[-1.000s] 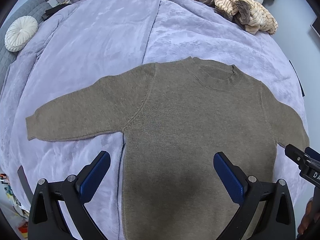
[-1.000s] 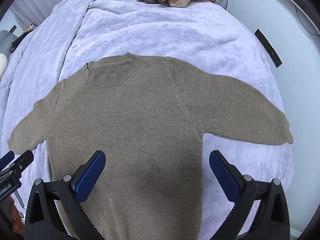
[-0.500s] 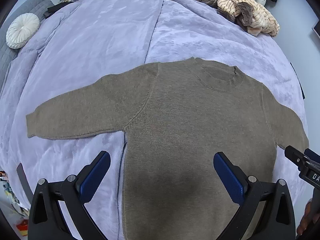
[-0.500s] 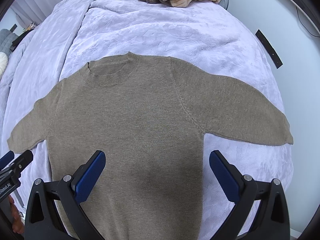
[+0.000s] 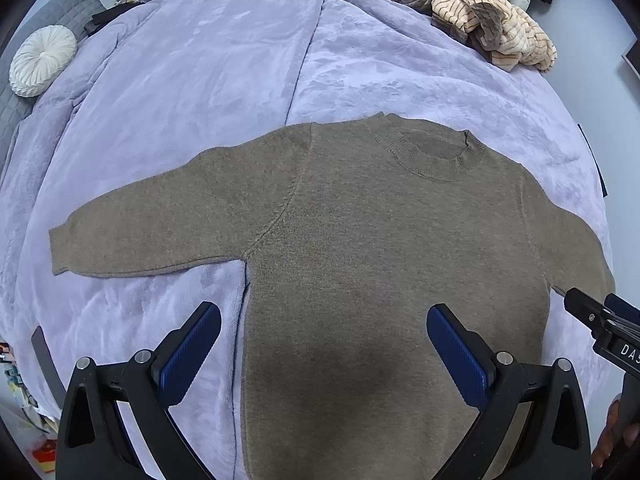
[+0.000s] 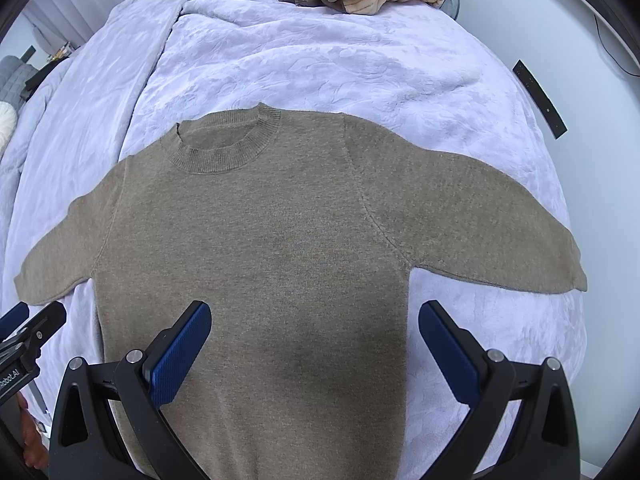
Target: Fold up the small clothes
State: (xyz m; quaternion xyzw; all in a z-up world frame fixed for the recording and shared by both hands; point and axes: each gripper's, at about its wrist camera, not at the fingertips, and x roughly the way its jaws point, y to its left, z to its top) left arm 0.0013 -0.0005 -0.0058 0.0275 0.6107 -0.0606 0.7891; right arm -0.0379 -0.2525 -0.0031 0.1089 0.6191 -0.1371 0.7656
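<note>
The work surface is a bed covered by a lavender plush blanket, its nap crushed into irregular patches and creased along one long fold running away from the sweater's left shoulder. The taupe knit sweater lies flat on this blanket, front up, collar at the far side and both sleeves spread outward.

Beyond the collar, at the far edge of the bed, sits a heap of cream-and-brown striped clothes. Far to the left of the sweater's left sleeve, a round white pleated cushion rests against a grey quilted surface. Past the right sleeve, a pale wall carries a dark rectangular strip.

The left gripper is released, fingers spread wide above the sweater's lower left body. The right gripper is likewise released, spread above the lower right body. Neither holds fabric.
</note>
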